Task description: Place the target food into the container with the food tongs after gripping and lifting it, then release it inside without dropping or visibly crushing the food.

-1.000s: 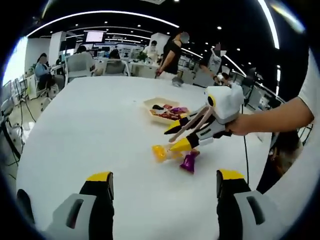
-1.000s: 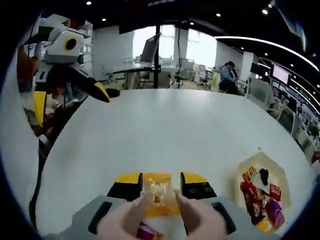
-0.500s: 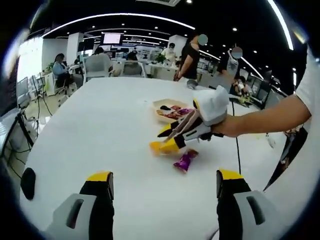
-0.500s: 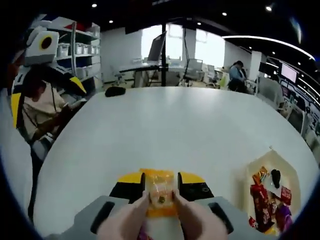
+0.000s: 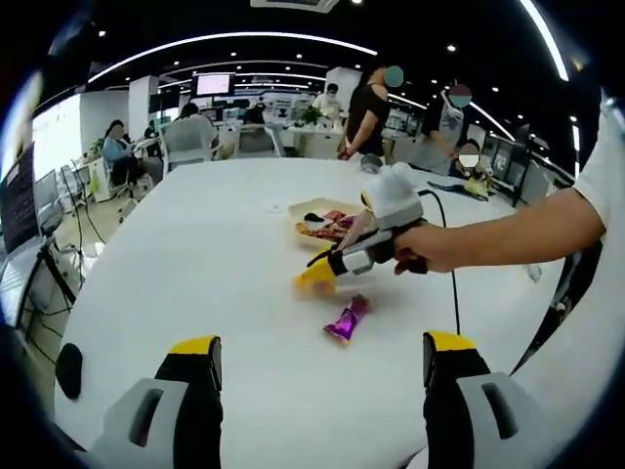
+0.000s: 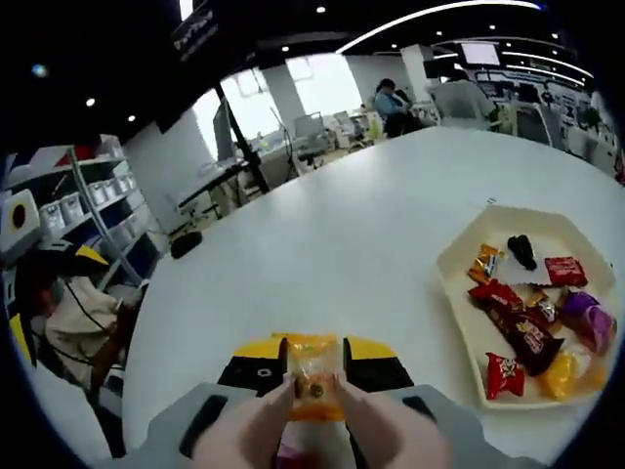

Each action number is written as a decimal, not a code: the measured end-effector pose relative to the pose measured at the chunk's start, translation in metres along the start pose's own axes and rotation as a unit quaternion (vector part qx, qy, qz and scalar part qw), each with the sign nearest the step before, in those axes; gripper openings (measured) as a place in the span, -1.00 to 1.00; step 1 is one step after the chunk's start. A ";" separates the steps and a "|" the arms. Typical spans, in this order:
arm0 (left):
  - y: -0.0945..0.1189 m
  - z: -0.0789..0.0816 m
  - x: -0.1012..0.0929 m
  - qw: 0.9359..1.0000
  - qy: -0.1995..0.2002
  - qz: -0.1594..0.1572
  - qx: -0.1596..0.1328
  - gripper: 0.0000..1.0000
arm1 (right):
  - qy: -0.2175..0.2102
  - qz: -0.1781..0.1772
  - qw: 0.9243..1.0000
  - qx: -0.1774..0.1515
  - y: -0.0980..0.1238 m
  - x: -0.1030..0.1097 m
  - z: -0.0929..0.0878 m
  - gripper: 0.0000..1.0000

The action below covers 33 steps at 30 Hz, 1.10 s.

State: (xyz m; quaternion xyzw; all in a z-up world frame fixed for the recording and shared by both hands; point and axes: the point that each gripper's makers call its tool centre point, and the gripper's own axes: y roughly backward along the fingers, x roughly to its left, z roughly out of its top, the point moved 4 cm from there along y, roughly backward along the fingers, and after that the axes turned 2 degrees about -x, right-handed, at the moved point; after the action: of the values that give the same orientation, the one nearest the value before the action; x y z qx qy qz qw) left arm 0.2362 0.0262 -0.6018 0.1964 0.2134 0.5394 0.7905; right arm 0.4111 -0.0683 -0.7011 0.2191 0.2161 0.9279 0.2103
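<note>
Fig.: right hand-held gripper (image 6: pixel 314 376) w/ pink tongs pinches orange crinkly snack packet (image 6: pixel 312 369) above white desk (image 6: pixel 322 264), short of cream hexagonal tray (image 6: pixel 459 293). Left hand-held gripper (image 5: pixel 317 363) open. Risk: packet slipping or crushing en route.

Bright, even indoor light from ceiling strips (image 5: pixel 225 39) and spot lamps. Window (image 6: pixel 303 98) in right gripper view blown out, glare. White table (image 5: pixel 195 264) nearly shadowless. Strong fisheye curvature at edges; far background soft; near tongs (image 6: pixel 314 430) blurred, out of focus.
</note>
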 end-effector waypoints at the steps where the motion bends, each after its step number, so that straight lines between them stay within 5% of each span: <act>1: 0.000 0.001 0.000 1.000 0.000 0.000 0.000 0.69 | -0.002 0.000 1.000 0.000 0.002 0.000 0.000 -0.58; 10: -0.006 0.010 -0.003 0.998 0.050 -0.024 -0.019 0.69 | -0.091 -0.015 0.992 -0.081 0.049 -0.006 0.006 -0.57; 15: -0.011 0.011 -0.005 0.996 0.069 -0.049 -0.018 0.68 | -0.171 -0.017 0.978 -0.117 0.084 -0.010 -0.005 -0.58; 17: -0.014 0.009 -0.004 0.996 0.075 -0.052 -0.018 0.68 | -0.164 -0.025 0.978 -0.124 0.092 -0.012 -0.007 -0.57; 19: -0.019 0.010 -0.003 0.992 0.103 -0.063 -0.027 0.68 | -0.210 -0.031 0.966 -0.145 0.111 -0.012 -0.011 -0.57; 27: -0.022 0.012 0.013 0.993 0.070 -0.086 -0.031 0.67 | -0.209 -0.088 0.964 -0.139 0.138 -0.015 -0.022 -0.56; 33: -0.021 0.014 0.030 0.992 0.061 -0.104 -0.046 0.67 | -0.214 -0.129 0.958 -0.140 0.153 -0.001 -0.007 -0.56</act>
State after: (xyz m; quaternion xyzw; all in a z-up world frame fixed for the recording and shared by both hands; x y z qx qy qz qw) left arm 0.2696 0.0457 -0.6054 0.1028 0.2555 0.4745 0.8361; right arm 0.3629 -0.1959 -0.6321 0.3510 0.0603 0.8453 0.3983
